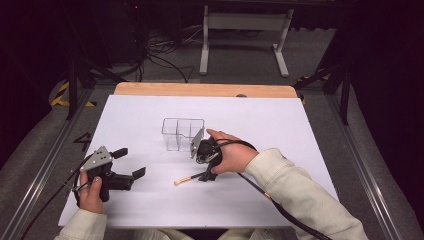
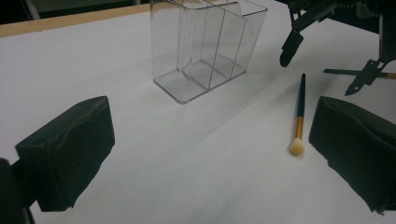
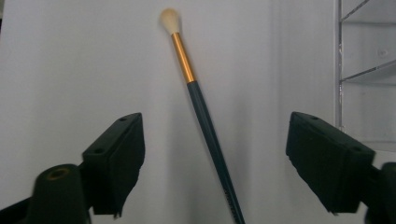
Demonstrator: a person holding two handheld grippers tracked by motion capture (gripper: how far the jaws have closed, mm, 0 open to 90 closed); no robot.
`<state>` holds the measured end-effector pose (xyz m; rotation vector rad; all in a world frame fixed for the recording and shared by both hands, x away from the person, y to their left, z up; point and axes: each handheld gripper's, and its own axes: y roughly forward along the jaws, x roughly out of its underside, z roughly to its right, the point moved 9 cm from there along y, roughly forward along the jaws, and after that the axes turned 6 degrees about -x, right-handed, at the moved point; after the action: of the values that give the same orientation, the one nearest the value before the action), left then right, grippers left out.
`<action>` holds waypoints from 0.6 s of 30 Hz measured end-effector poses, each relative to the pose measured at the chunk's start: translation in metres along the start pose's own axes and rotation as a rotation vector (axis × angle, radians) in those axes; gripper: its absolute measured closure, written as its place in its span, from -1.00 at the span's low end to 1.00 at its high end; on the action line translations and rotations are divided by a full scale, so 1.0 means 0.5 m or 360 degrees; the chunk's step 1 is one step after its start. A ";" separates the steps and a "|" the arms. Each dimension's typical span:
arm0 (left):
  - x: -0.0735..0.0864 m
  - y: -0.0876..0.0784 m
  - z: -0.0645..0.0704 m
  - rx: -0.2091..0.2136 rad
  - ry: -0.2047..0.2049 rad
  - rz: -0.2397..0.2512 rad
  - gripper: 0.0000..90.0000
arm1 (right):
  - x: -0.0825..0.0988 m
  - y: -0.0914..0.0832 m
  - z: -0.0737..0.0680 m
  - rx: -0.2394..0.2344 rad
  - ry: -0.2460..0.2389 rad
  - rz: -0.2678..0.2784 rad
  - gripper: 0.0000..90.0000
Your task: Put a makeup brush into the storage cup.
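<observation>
Clear box (image 1: 183,134) with three empty slots near table (image 1: 280,120) middle; brush (image 3: 201,100) lying flat beside it, between wide-apart right gripper (image 3: 215,154) jaws, untouched; left gripper (image 1: 131,162) jaws apart, holding nothing

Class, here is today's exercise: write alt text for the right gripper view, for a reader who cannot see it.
A thin makeup brush with a dark handle, gold ferrule and pale tip lies on the white table, between the open black jaws of the right claw, which do not touch it. A clear plastic organizer stands at the right edge.
</observation>
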<state>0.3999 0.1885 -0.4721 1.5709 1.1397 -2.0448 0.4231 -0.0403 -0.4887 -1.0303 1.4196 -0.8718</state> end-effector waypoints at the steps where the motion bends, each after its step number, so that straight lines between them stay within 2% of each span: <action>1: 0.000 0.000 0.000 -0.0001 -0.0006 0.0000 -0.98 | -0.001 0.002 0.001 0.0004 -0.0021 -0.0001 -0.36; 4: 0.000 -0.001 -0.001 -0.0007 -0.0010 0.0003 -0.98 | 0.002 0.006 0.000 0.0014 -0.0056 -0.0064 -0.08; 7: 0.000 0.000 -0.001 -0.0006 -0.0014 0.0002 -0.98 | 0.005 0.011 -0.002 0.0015 -0.0088 -0.0124 0.10; 12: 0.001 0.000 -0.002 -0.0010 -0.0016 0.0001 -0.98 | 0.003 0.023 0.000 0.0017 -0.0152 -0.0160 0.32; 18: 0.003 0.001 -0.002 -0.0010 -0.0021 -0.0004 -0.98 | -0.001 0.040 -0.003 -0.0009 -0.0182 -0.0181 0.47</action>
<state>0.4005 0.1889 -0.4736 1.5519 1.1426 -2.0481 0.4191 -0.0331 -0.5072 -1.1559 1.2783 -0.8771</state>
